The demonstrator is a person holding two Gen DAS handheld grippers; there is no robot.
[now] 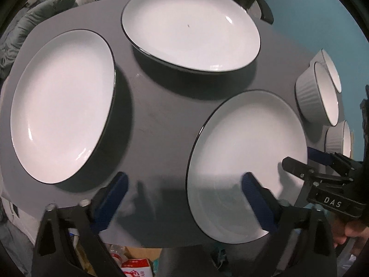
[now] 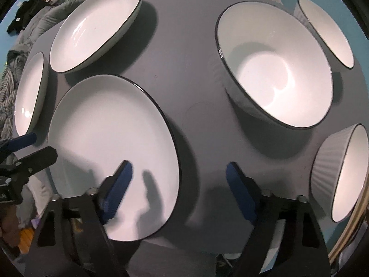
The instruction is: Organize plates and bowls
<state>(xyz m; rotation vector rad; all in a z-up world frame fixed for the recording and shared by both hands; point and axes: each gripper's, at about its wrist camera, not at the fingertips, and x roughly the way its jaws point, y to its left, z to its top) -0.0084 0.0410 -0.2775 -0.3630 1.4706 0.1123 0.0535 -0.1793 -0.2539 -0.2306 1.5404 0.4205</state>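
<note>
Blue-padded fingers of both grippers hang over one white, dark-rimmed plate [image 1: 244, 159] at the near edge of a grey round table [image 1: 159, 120].

Seen from the left wrist, the left gripper [image 1: 184, 192] stands wide apart with nothing pressed between its pads: one finger over bare tabletop, the other over the plate's near-left part, so the plate's left rim lies in the gap. Whether the pads touch the plate cannot be told.

Seen from the right wrist, the right gripper [image 2: 178, 189] is likewise parted and clamps nothing; one finger is over the plate's near-right part and the other over the table, with the plate's right rim between them. At the right edge of the left view this gripper shows from the side, and a bit of a hand [image 1: 350, 230] shows below it.

Beyond the left gripper and off to its left lies a second plate [image 1: 62, 106]; further ahead lies a third plate [image 1: 191, 27].

Ahead and to the right of the right gripper stands a large white bowl [image 2: 274, 69]. Just to that gripper's right is a ribbed bowl [image 2: 343, 175], and past the large bowl, at the far right, another small bowl [image 2: 327, 32].

Bedding and clothes [image 2: 27, 23] lie beyond the table.
</note>
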